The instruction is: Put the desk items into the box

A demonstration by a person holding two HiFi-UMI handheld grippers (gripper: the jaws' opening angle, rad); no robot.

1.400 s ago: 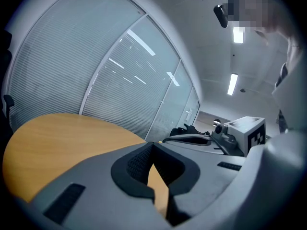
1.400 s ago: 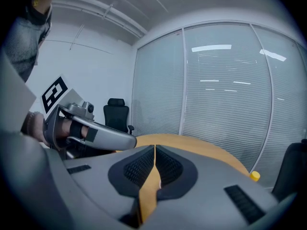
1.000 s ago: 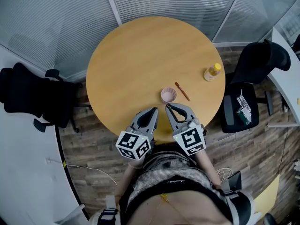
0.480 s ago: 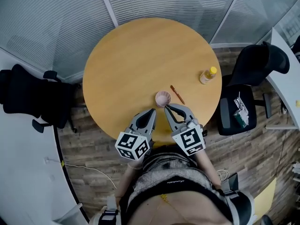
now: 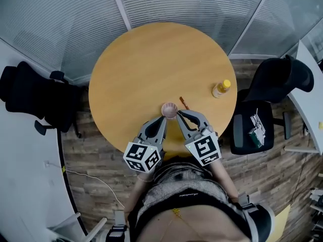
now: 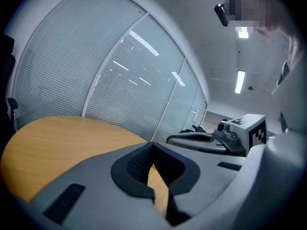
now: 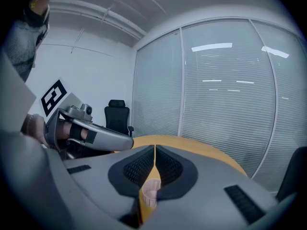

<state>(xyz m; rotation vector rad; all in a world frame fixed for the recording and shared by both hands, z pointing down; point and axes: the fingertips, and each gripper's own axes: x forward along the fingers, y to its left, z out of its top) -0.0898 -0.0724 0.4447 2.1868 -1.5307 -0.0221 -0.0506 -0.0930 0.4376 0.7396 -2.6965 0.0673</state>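
Since a second ago both tongs have edged forward over the table's near edge, and the gap to the pink cup (image 5: 169, 110) has closed: it was clearly ahead of the tips and now stands just beyond them. The left tongs (image 5: 162, 120) and the right tongs (image 5: 179, 114) are each pressed together with nothing pinched. The right gripper view shows the cup only through the hollow under the closed pads, on the table (image 5: 141, 59) beyond. The cup stands upright, mouth up, close to the near edge and a little toward the right. It sits between the two tips and nearer the right one, seemingly almost touching it. A thin brown stick (image 5: 184, 103) lies just past the cup, slanting away toward the right edge, where a yellow-capped bottle (image 5: 221, 88) stands. The right tongs look best placed for the cup, but must spread first. No box shows in any view.
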